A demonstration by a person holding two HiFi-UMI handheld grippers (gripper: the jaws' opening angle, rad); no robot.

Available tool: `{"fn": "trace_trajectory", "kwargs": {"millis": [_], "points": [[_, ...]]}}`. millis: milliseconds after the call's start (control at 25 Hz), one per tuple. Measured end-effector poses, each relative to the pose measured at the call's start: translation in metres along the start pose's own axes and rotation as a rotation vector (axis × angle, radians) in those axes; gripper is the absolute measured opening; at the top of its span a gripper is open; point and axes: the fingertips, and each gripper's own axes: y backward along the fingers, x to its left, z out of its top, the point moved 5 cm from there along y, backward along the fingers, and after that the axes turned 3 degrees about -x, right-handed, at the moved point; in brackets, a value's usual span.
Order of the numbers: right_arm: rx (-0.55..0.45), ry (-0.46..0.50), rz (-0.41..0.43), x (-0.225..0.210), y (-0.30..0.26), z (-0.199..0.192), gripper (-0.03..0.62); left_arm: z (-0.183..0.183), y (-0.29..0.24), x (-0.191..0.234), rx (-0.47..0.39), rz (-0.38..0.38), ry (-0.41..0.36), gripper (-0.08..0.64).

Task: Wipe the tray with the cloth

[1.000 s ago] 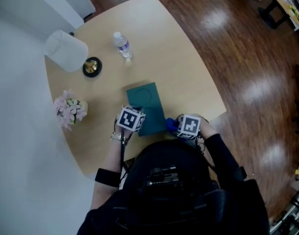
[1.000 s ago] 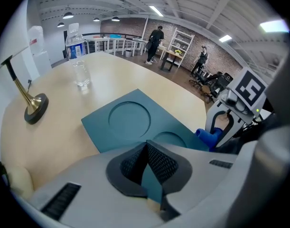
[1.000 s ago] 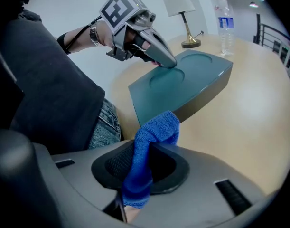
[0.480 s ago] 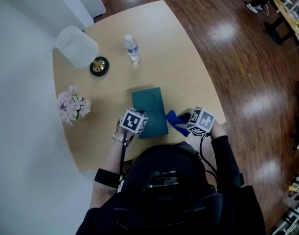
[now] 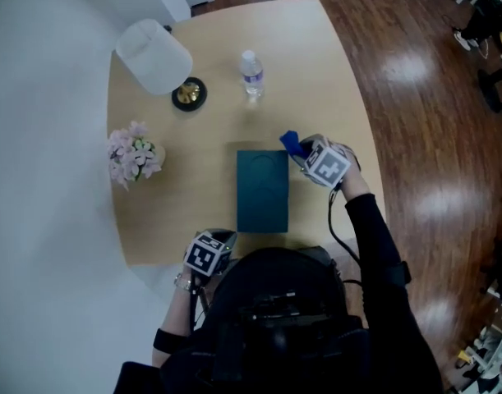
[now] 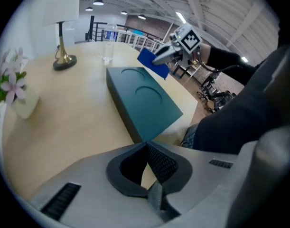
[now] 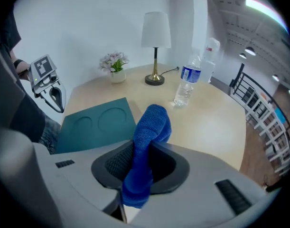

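Table | bottle label unreadable | right hand-held gripper clamps cloth | left hand-held gripper closed

Person wears black: long sleeve on right arm, band round left forearm, metal wristband at left wrist. Black head rig. Both the left hand-held gripper and right hand-held gripper have a pale grey shell, black mesh pads and slotted vents. Each carries a cube with black-and-white square markers. Thin black cable runs from the right one.
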Motion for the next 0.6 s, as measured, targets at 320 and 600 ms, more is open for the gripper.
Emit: {"fn": "trace_trajectory", "kwargs": {"millis": [320,600], "points": [[0.090,0.192,0.110,-0.026,-0.062,0.028,0.092,-0.012,-0.040,-0.025,0.017,-0.032,0.174,0.000],[0.114,0.224,0.202,-0.016,-0.078,0.021,0.092,-0.007,-0.040,-0.005,-0.034,0.036,0.292,0.000]]}}
